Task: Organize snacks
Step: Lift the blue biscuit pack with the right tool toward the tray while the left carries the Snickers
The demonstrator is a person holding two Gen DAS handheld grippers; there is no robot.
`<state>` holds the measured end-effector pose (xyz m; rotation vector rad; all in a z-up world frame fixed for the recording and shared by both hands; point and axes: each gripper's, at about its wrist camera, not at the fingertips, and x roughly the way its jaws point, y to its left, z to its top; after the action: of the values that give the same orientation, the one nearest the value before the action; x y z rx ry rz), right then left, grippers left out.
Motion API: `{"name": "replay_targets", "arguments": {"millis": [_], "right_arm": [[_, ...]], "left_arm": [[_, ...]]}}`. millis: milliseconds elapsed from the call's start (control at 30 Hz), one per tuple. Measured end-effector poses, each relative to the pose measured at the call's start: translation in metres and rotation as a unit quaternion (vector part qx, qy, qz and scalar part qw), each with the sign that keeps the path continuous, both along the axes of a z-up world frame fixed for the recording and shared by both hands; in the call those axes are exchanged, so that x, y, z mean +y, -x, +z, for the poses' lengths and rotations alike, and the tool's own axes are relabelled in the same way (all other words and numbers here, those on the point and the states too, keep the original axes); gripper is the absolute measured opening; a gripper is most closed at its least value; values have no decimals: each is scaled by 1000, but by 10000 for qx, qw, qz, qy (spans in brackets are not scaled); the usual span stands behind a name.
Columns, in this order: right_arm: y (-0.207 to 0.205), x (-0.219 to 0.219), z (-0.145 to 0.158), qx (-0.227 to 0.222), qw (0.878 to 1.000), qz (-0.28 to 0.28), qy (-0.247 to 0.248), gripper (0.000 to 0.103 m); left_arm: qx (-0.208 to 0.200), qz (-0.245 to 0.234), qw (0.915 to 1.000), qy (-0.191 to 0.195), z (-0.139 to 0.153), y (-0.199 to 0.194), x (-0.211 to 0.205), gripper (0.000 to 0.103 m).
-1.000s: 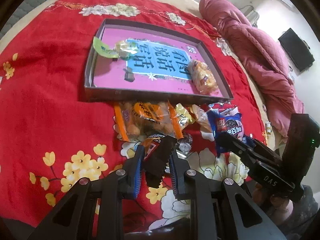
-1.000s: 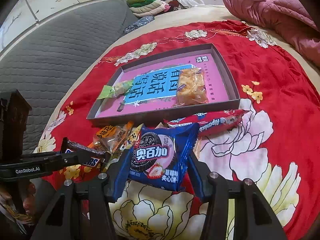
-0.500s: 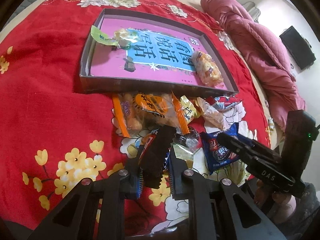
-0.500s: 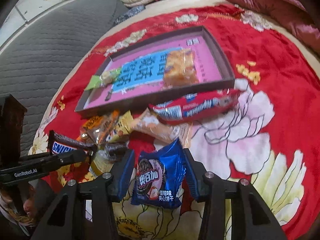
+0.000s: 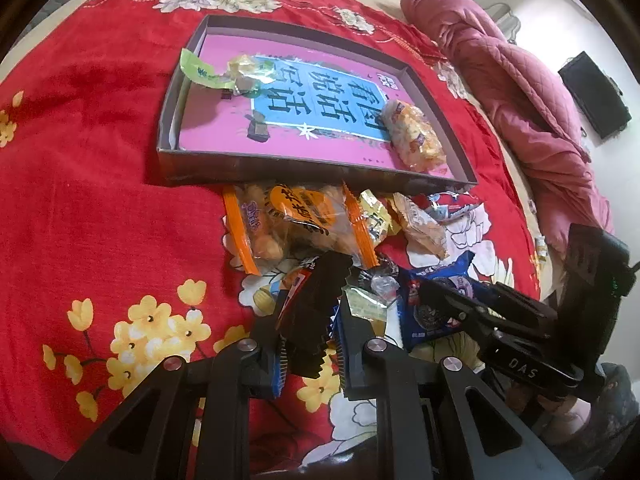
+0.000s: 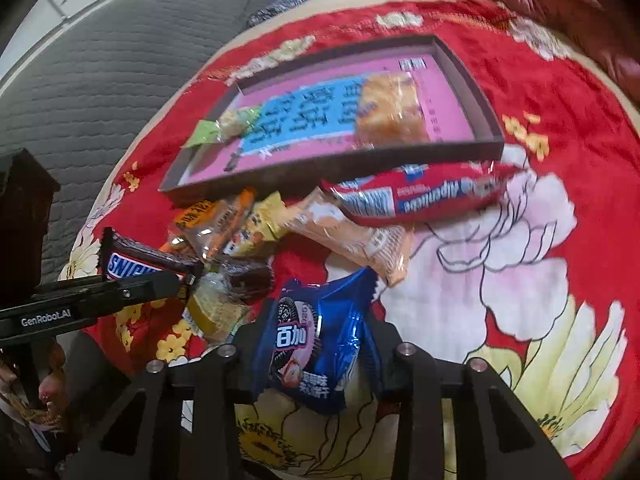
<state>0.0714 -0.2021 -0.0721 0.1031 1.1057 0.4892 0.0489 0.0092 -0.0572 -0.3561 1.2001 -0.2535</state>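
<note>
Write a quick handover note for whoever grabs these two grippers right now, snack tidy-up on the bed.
Left gripper: jaws shut on the Snickers bar.
Right gripper: jaws closing on the blue cookie packet, which sits between them.
Done: green-wrapped snack and orange pastry pack lie in the pink tray.
Left: both gripped snacks, plus the pile in front of the tray on the red blanket: orange-edged bag, yellow candy, pale wafer pack, red Alpenliebe roll and small wrapped pieces.
</note>
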Motion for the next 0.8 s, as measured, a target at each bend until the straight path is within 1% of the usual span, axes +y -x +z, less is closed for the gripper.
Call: {"name": "replay_targets", "arguments": {"millis": [200,467,800], "right_arm": [[3,-3,18,-393,9991,-43,-145,32],[3,-5,45,-946,9952,-124,-221,31],[-14,-12,64,-1217,9914,-338,-330,30]], "left_arm": [[-266,-46,9996,49,14,3,0,19],[-534,65,9984,175,37,4,9,19],[-812,216,9962,235,59,-8,17,19]]}}
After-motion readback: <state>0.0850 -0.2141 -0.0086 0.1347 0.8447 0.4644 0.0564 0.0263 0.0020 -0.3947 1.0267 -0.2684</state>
